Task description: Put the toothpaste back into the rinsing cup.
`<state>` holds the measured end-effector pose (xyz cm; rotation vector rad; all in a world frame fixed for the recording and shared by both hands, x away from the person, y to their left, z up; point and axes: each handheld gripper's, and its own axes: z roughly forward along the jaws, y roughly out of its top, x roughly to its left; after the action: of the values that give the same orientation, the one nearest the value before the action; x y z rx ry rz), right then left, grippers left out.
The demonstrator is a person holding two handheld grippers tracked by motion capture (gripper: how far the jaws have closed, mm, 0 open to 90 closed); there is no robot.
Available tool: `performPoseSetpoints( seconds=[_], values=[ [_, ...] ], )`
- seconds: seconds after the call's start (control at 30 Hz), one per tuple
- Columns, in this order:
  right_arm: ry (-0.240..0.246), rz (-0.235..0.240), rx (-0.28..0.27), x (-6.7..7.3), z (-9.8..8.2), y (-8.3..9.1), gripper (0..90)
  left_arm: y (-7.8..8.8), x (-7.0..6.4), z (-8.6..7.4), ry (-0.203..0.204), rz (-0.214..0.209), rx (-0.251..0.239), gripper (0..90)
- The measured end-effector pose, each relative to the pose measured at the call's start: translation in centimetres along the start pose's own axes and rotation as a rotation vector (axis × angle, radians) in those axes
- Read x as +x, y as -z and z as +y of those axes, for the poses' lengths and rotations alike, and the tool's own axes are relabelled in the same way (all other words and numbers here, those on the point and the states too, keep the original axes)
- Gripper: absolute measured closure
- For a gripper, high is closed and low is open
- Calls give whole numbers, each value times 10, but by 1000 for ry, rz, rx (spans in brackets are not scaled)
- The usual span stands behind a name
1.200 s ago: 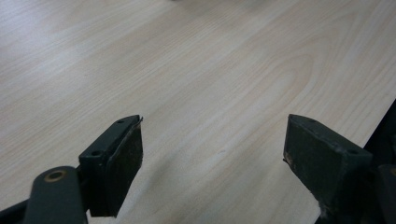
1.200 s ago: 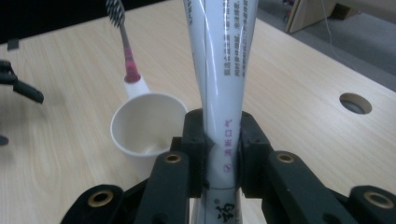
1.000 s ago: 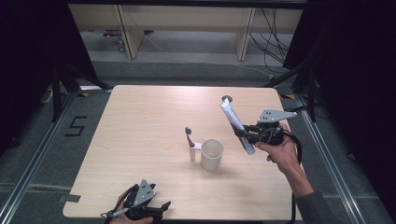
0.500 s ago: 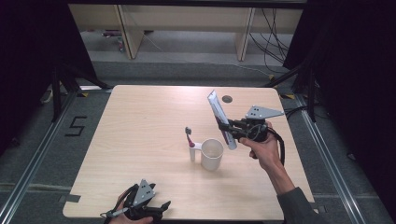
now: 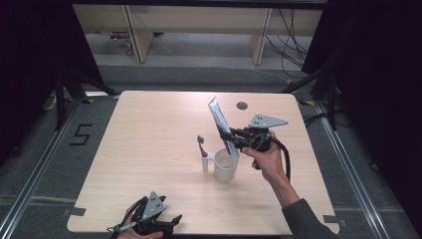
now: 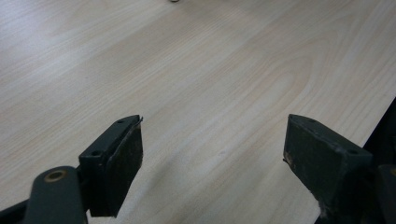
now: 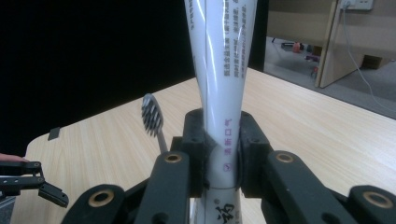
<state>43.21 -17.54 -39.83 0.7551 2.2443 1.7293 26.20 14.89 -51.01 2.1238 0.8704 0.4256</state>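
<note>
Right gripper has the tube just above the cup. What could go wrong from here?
1. The toothpaste tube is tilted with its low end near the white cup rim; it may catch the rim and tip the cup.
2. The toothbrush stands right beside the cup; the right gripper could knock it over.

Grey floor (image 5: 164, 74) — pale wooden furniture legs (image 5: 135, 35), black curtains (image 5: 30, 55) flanking, cables (image 5: 293, 30) trailing behind.
</note>
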Motion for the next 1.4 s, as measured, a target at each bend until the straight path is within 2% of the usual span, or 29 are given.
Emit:
performPoseSetpoints(
  seconds=[0.07,0.13,0.17,0.23,0.27,0.33,0.37,0.43,0.53,0.57,0.67,0.7,0.73,0.77,0.83,0.9,1.0,1.03,1.07,1.1,1.13,1.17,1.2,1.3,1.33,1.37,1.4],
  values=[
    [-15,8,0,1,-1,-1,770,0,0,0,-1,0,0,196],
    [3,-3,9,1,-4,-4,769,0,0,0,-2,-5,-1,196],
    [-12,13,5,1,-7,-7,770,0,0,0,-9,1,5,196],
    [-13,5,-8,0,-9,-8,769,0,0,0,-12,2,6,197],
    [-15,6,20,1,-12,-9,770,1,-1,0,-4,-5,0,196],
    [-24,4,18,3,-16,-11,769,0,0,0,-5,0,2,196],
    [-15,23,16,1,-17,-12,769,0,0,0,-4,-1,1,196],
    [-8,10,11,1,-19,-12,769,0,0,0,-9,-2,5,196],
    [-26,20,22,3,-25,-13,769,0,0,0,-6,-4,3,196],
    [-5,16,18,1,-26,-13,770,0,0,0,-7,-2,4,196],
    [-9,21,14,2,-32,-15,769,0,0,0,-9,-8,5,196],
    [6,28,8,1,-33,-15,769,0,0,0,-8,-2,5,196],
    [-25,20,26,4,-36,-15,769,0,-1,0,-4,-4,1,196],
    [-25,20,26,4,-36,-15,769,1,0,0,-15,0,10,196],
    [-6,28,26,3,-38,-16,769,0,0,0,-14,1,10,196],
    [17,34,2,2,-41,-18,769,0,-1,0,-6,-6,3,196],
    [20,40,11,2,-45,-20,769,1,0,0,-15,1,10,196],
    [-3,36,18,4,-46,-19,769,1,0,0,-16,0,11,196],
    [17,40,14,2,-47,-20,769,1,0,0,-16,0,12,196],
    [1,38,37,4,-49,-20,768,1,0,0,-15,1,10,197],
    [1,38,37,4,-49,-20,768,1,0,0,-15,1,10,196],
    [21,45,36,3,-50,-21,768,1,0,0,-15,0,10,196],
    [26,24,40,4,-51,-20,768,1,0,0,-14,0,9,196],
    [48,30,24,2,-54,-20,767,0,-1,0,-12,0,9,196],
    [24,51,41,3,-54,-20,767,0,-1,0,-7,-9,5,196],
    [31,55,43,3,-54,-19,766,0,-1,0,-5,-9,4,196],
    [77,43,23,2,-54,-20,765,0,-1,0,-5,-8,3,196]
  ],
)
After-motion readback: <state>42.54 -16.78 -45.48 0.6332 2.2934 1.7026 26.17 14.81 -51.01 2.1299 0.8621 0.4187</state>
